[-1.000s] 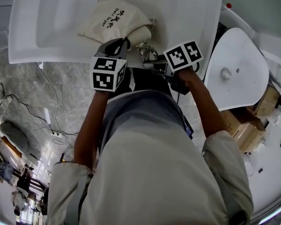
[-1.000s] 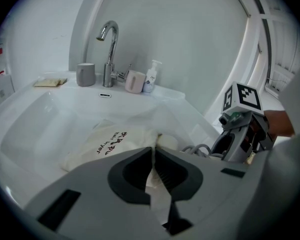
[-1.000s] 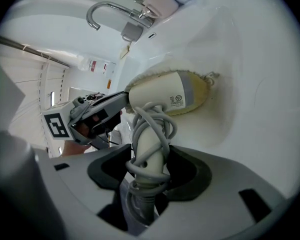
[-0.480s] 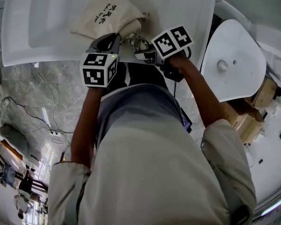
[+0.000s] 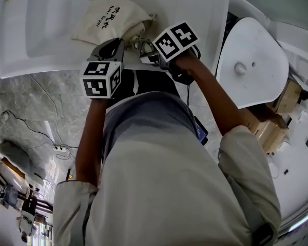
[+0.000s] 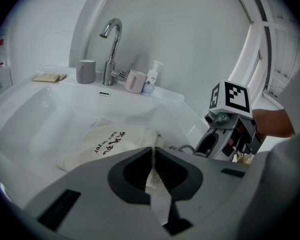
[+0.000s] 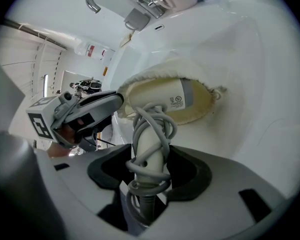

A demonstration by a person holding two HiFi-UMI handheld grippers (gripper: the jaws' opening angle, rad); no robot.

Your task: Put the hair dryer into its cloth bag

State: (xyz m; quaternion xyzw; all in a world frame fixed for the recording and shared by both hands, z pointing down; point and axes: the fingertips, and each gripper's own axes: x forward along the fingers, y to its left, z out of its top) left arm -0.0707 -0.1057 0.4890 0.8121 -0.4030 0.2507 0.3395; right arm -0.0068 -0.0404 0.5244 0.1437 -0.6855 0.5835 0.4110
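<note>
Not much new since a sec ago: right tool [image 7: 149, 171] has rolled a bit, still pinching the dryer [image 7: 162, 98] by the handle. Dryer's head is in the mouth of the bag [image 6: 110, 141], which lies in the sink [image 6: 35, 134]. Left tool [image 6: 153, 171] pinches the bag's edge. Needs more pushing, I'd say.

shirt [image 5: 164, 178]: pale grey-beige, sleeves to elbow | left gripper [image 6: 152, 156], right gripper [image 7: 150, 156]: grey shells, dark fingers [image 6: 131, 171] | cubes [image 5: 100, 79]: black-white markers

Bare sink [image 6: 35, 134] beside cloth bag [image 6: 110, 144]; faucet [image 6: 110, 54], grey cup [image 6: 86, 71] behind.
</note>
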